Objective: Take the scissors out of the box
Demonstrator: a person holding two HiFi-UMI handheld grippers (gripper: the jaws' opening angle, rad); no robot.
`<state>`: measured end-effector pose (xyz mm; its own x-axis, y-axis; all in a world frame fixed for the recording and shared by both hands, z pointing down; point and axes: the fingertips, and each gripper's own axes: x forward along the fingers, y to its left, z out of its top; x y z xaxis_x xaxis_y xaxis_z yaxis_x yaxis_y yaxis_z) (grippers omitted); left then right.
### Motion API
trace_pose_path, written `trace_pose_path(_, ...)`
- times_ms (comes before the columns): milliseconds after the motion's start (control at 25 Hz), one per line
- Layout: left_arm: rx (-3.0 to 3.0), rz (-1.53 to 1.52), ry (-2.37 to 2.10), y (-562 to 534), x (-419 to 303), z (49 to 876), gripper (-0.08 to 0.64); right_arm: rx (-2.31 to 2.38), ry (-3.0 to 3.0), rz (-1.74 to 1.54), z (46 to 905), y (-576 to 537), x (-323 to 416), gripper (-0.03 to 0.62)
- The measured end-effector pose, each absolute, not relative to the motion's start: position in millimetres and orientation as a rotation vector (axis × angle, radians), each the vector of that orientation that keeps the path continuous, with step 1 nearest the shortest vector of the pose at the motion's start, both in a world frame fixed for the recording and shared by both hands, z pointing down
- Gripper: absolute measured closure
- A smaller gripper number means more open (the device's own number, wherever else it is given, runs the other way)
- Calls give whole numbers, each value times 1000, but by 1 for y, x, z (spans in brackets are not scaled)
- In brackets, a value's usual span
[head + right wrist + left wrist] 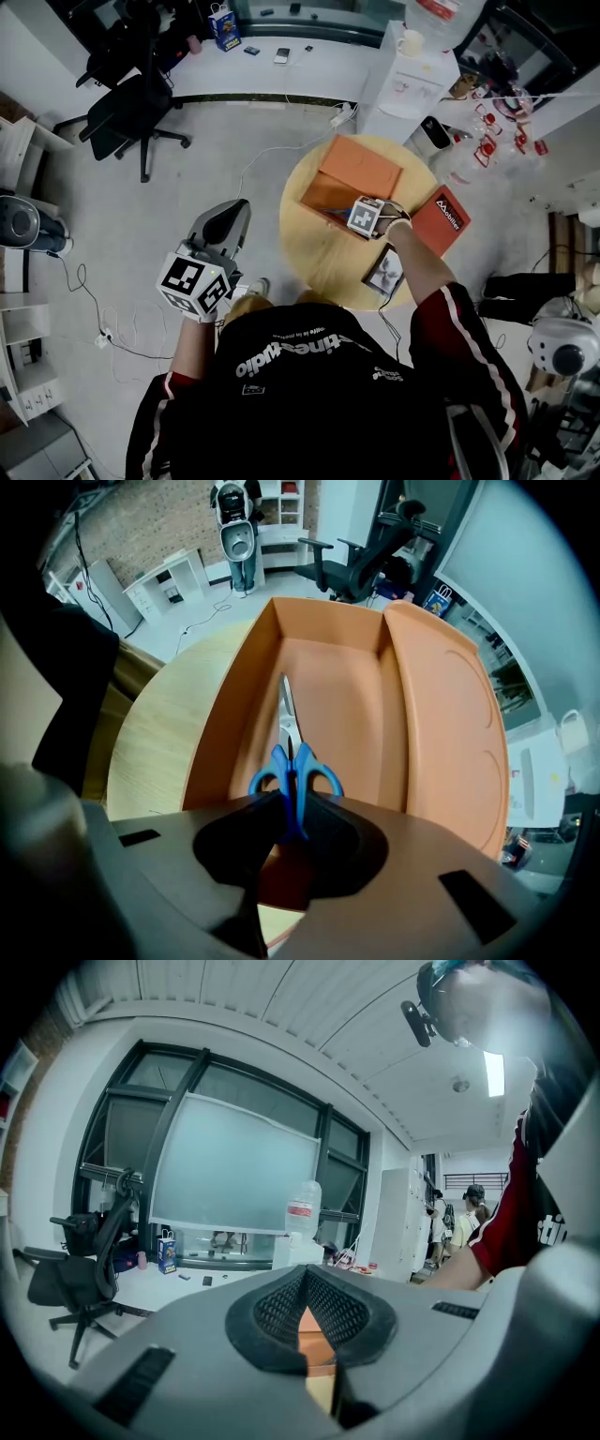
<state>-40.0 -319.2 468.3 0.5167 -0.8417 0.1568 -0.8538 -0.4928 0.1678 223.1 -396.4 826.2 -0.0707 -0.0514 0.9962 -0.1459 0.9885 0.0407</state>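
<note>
The left claw (234,211) hangs off the bench's (319,253) 9 o'clock side, over the floor, its jaws drawn together with nothing between them. The right claw (291,813) points straight down into the open orange box (234,714) on the round wooden bench and is closed on the blue handles of the scissors (293,771). The scissors lie on the box floor with their blades pointing to 12 o'clock in the right gripper view. The box's lid (445,724) lies open flat at the 3 o'clock side. Farther off, at 10 o'clock in the head view, a black office chair (141,103) stands by a white counter.
</note>
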Motion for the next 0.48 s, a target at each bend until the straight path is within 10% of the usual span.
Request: trace_pose_path(480, 2550, 58, -1399, -309, -50, 464, 545, 368, -1749, 68, 793, -401, 222, 488)
